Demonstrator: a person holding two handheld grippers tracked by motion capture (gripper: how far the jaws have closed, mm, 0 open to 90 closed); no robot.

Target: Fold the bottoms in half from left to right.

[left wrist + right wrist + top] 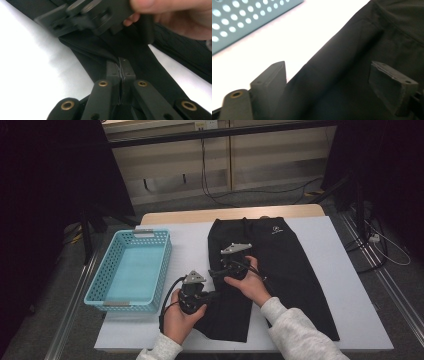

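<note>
Two grippers work black trousers (280, 265) right of the blue basket (131, 270): left gripper (120, 67) pinches the fabric edge, right gripper (332, 82) gapes wide over the cloth, gripping nothing

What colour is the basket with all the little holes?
The basket is light blue, a pale turquoise. It shows best in the high view, left of the black trousers.
</note>
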